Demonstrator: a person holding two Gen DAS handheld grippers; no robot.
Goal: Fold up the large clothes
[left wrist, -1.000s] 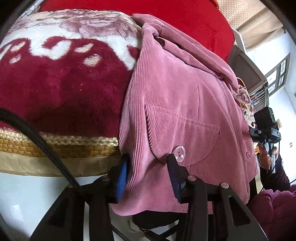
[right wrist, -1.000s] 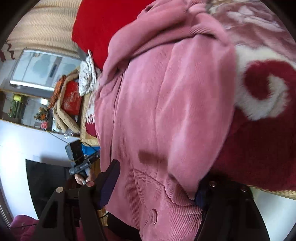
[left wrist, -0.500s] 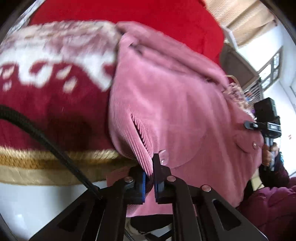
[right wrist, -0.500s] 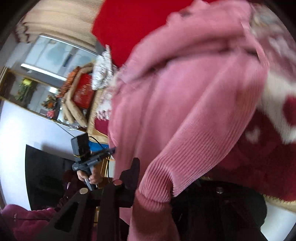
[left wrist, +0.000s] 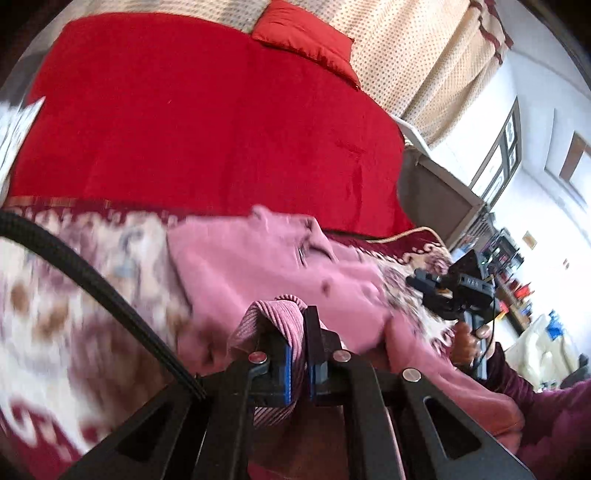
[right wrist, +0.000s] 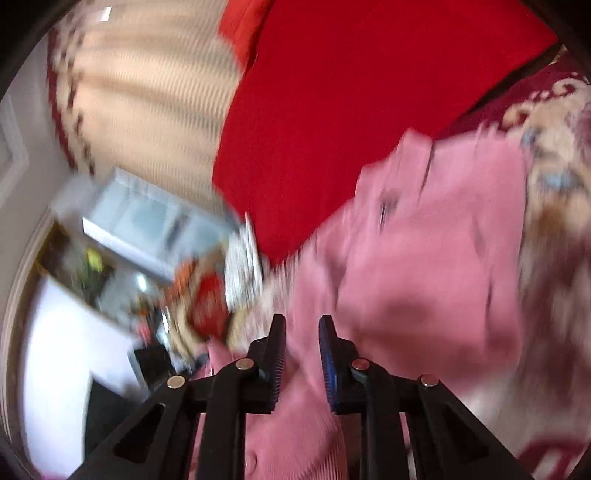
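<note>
A pink corduroy jacket [left wrist: 258, 258] lies spread on the patterned bed blanket [left wrist: 66, 317]. My left gripper [left wrist: 299, 325] is shut on a bunched fold of the jacket's ribbed edge, lifted above the bed. In the right wrist view, which is blurred, the jacket [right wrist: 424, 258] fills the right half. My right gripper [right wrist: 303, 332] has its jaws closing, with pink cloth filling the gap between the pads. The right gripper's body [left wrist: 458, 291] and the hand [left wrist: 467, 338] holding it also show in the left wrist view, at the jacket's far side.
A red quilt [left wrist: 203, 129] and a red pillow [left wrist: 306, 33] lie beyond the jacket, with a dotted curtain [left wrist: 424, 55] behind. A grey cabinet [left wrist: 436, 192] stands by the bed. Blurred shelves and clutter [right wrist: 155, 258] sit off the bed's left side.
Both grippers closed on the jacket's lower edge and rose. The cloth came up with them, and both views now look across the bed to the red quilt.
</note>
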